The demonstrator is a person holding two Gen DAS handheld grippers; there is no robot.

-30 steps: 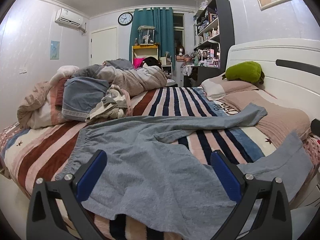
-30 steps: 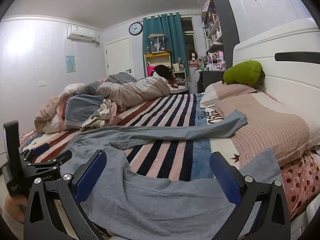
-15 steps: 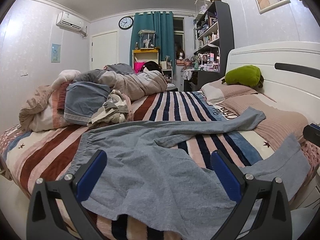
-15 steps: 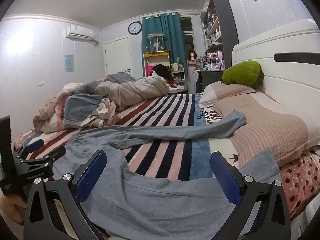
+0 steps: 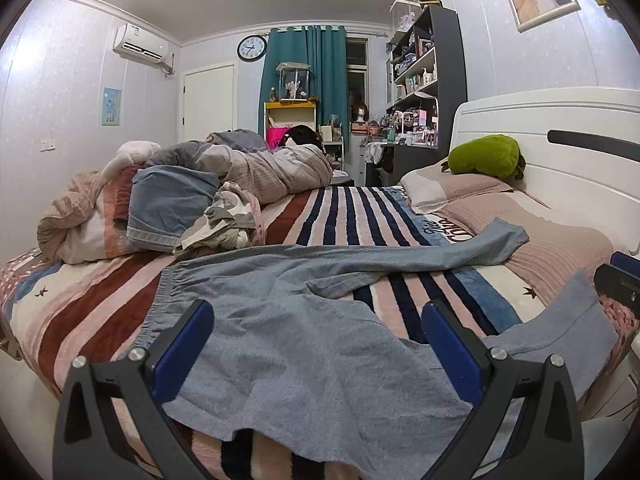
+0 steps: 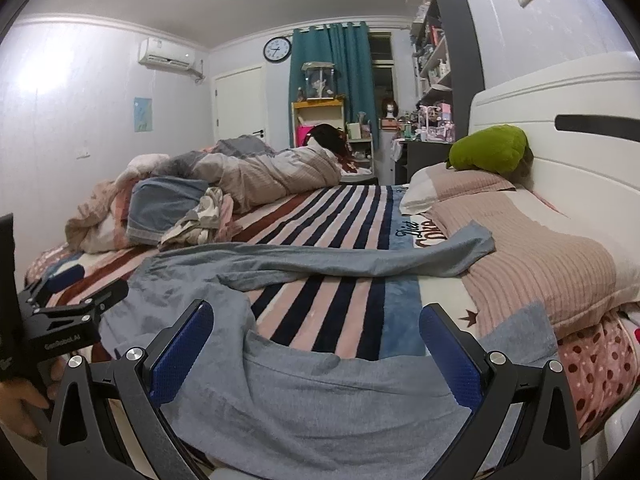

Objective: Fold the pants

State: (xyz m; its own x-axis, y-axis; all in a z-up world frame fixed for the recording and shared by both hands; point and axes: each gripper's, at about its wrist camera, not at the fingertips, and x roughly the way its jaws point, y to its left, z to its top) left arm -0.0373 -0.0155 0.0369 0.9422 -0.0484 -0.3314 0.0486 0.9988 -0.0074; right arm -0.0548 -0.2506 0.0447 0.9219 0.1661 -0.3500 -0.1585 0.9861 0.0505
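Observation:
Grey pants lie spread on the striped bed, waistband at the left, one leg reaching toward the pillows, the other along the near edge. My left gripper is open and empty, hovering above the seat of the pants. My right gripper is open and empty above the near leg. The left gripper also shows at the left edge of the right wrist view, and the right gripper's tip shows at the right edge of the left wrist view.
A striped blanket covers the bed. A heap of clothes and quilts lies at the far left. Pink pillows and a green plush sit by the white headboard. Shelves stand behind.
Both grippers have drifted slightly, the left one a little lower and to the left. The pants have not moved and both grippers stay open.

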